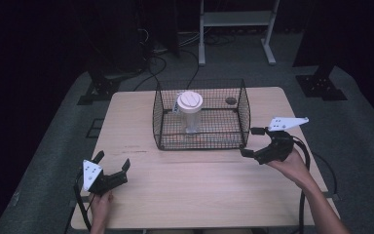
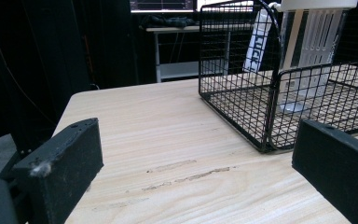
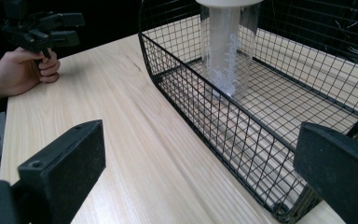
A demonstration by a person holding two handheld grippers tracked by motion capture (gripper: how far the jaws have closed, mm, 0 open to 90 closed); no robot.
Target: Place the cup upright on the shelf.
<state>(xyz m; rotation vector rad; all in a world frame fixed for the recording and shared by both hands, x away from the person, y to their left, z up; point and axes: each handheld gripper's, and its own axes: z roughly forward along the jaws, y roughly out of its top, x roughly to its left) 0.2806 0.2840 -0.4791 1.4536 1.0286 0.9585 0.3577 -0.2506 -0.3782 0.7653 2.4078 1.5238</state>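
A black wire basket (image 1: 158,117) stands at the back middle of the wooden table (image 1: 199,195). Inside it a clear plastic jar (image 1: 192,119) with a white lid (image 1: 190,101) stands upright, with a white tag (image 1: 177,103) beside it. My left gripper (image 1: 112,159) is open near the front left of the table, well clear of the basket (image 2: 235,116) and jar (image 2: 307,60). My right gripper (image 1: 248,141) is open at the basket's front right corner, with nothing between its jaws. The right gripper view looks along the basket's front wall (image 3: 205,107) to the jar (image 3: 226,51) and the left gripper (image 3: 42,30).
Bare tabletop lies in front of the basket between the two hands. A metal stand (image 1: 236,29) and cables (image 1: 156,63) lie on the floor behind the table. Dark equipment bases (image 1: 321,85) sit at the back right and back left.
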